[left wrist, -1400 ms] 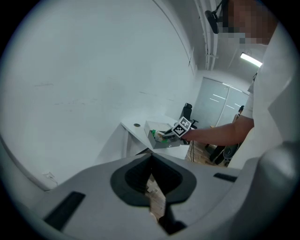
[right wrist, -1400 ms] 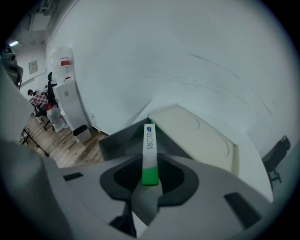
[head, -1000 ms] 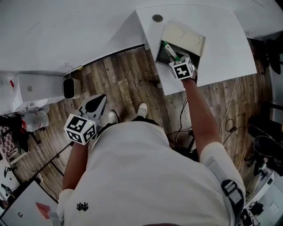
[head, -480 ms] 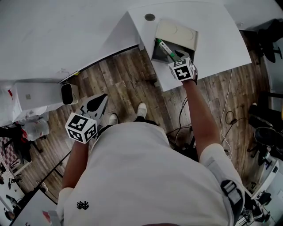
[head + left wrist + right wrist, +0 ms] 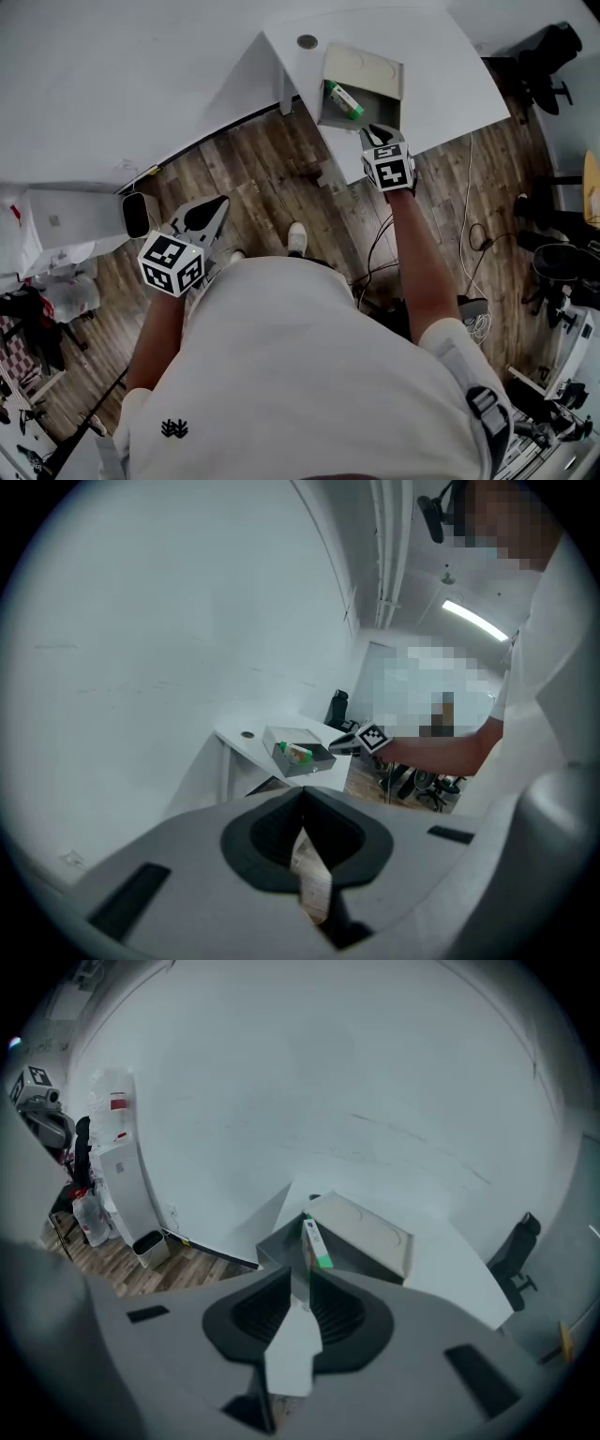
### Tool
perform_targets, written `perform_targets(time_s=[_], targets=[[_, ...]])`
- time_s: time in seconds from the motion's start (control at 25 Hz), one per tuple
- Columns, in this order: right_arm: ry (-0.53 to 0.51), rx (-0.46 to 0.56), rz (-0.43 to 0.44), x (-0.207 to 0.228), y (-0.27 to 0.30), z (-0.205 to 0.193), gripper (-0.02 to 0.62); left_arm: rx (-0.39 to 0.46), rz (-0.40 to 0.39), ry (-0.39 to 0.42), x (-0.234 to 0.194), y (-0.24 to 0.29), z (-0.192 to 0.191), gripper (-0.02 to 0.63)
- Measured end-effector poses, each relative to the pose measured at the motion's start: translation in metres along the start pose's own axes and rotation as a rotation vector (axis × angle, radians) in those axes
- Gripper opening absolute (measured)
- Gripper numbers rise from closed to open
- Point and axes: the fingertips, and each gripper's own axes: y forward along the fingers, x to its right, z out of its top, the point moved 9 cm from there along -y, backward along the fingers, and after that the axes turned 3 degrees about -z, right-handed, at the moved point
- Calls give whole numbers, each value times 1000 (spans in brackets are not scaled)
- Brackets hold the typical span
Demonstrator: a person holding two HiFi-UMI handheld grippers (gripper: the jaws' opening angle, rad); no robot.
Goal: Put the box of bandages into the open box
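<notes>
The box of bandages (image 5: 343, 99), white with green print, lies tilted inside the open grey box (image 5: 386, 101) on the white table. My right gripper (image 5: 378, 132) hovers just in front of that box, over the table's near edge. Its jaws are closing with nothing between them; the bandage box (image 5: 315, 1240) shows beyond the right gripper's (image 5: 300, 1272) tips. My left gripper (image 5: 217, 203) hangs low over the wooden floor, far from the table, shut and empty. From the left gripper (image 5: 303, 791) view, the open box (image 5: 320, 759) shows in the distance.
The white table (image 5: 450, 75) has a round cable hole (image 5: 307, 41) near its back corner. A small waste bin (image 5: 137, 214) and a white unit (image 5: 56, 220) stand by the wall at left. Cables (image 5: 473, 234) trail on the floor; an office chair (image 5: 546, 45) stands at right.
My right gripper has drawn back out of the open box, and the bandage box stays inside. The left gripper has barely moved.
</notes>
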Motion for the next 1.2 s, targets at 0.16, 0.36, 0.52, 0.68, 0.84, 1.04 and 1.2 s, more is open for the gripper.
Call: perform_targets(time_s=[0.16, 0.36, 0.52, 0.68, 0.84, 1.04, 1.2], targets=[[29, -2, -15, -22, -25, -9, 35, 9, -36, 15, -6, -11, -6, 8], [68, 2, -26, -56, -56, -18, 12, 20, -71, 34, -14, -28, -15, 8], [109, 21, -25, -90, -82, -23, 9, -1, -76, 97, -17, -45, -26, 8], [156, 58, -22, -124, -106, -26, 8, -5, -101, 102, -23, -60, -38, 8], [197, 88, -20, -154, -128, -31, 8, -12, -119, 121, -27, -74, -49, 8], [219, 97, -2, -189, -150, -40, 7, -11, -147, 135, -29, -86, -59, 8], [230, 93, 21, -220, -166, -50, 7, -15, -182, 122, -30, -93, -69, 8]])
